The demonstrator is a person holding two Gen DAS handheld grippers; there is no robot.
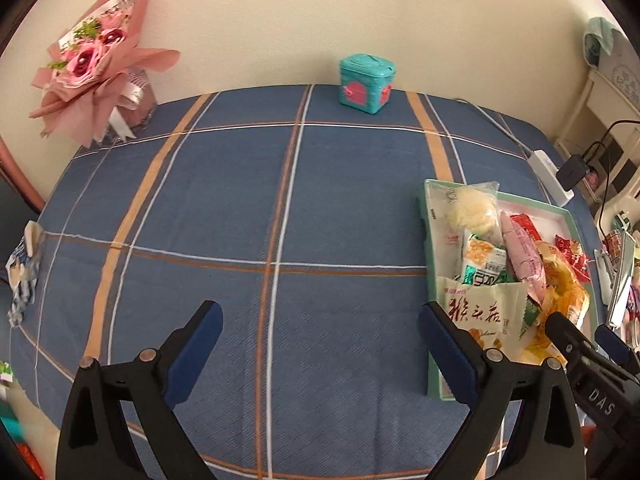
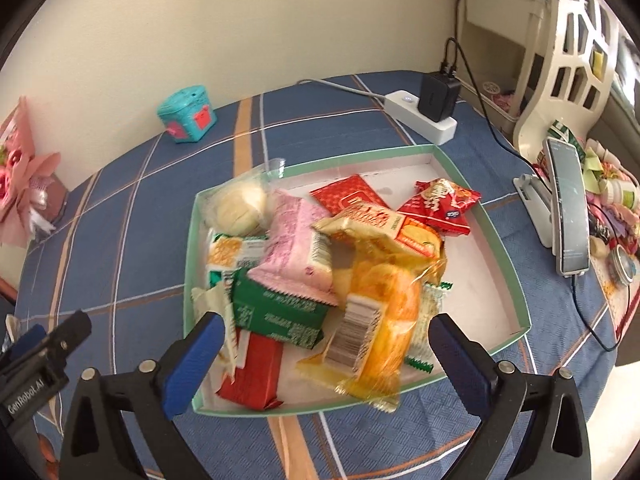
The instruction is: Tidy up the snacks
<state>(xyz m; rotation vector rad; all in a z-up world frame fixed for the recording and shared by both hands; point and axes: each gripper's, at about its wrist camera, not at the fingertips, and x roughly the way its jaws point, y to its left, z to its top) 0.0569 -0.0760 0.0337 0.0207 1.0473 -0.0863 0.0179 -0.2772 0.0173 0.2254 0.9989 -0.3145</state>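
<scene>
A shallow green-rimmed tray (image 2: pixel 496 236) on the blue plaid cloth holds a heap of snack packs: a yellow-orange pack (image 2: pixel 380 312), a pink pack (image 2: pixel 298 256), a green pack (image 2: pixel 276 312), red packs (image 2: pixel 438 206) and a pale round bun (image 2: pixel 240 206). My right gripper (image 2: pixel 326 354) is open and empty, hovering over the tray's near edge. My left gripper (image 1: pixel 320 344) is open and empty over bare cloth, left of the tray (image 1: pixel 434 376). A cream pack with red letters (image 1: pixel 480 312) leans at the tray's near end.
A teal toy box (image 1: pixel 366 82) stands by the far wall. A pink bouquet (image 1: pixel 96 60) stands at the far left. A white power strip with a black charger (image 2: pixel 434 108) lies behind the tray. A phone on a stand (image 2: pixel 568 208) is at the right.
</scene>
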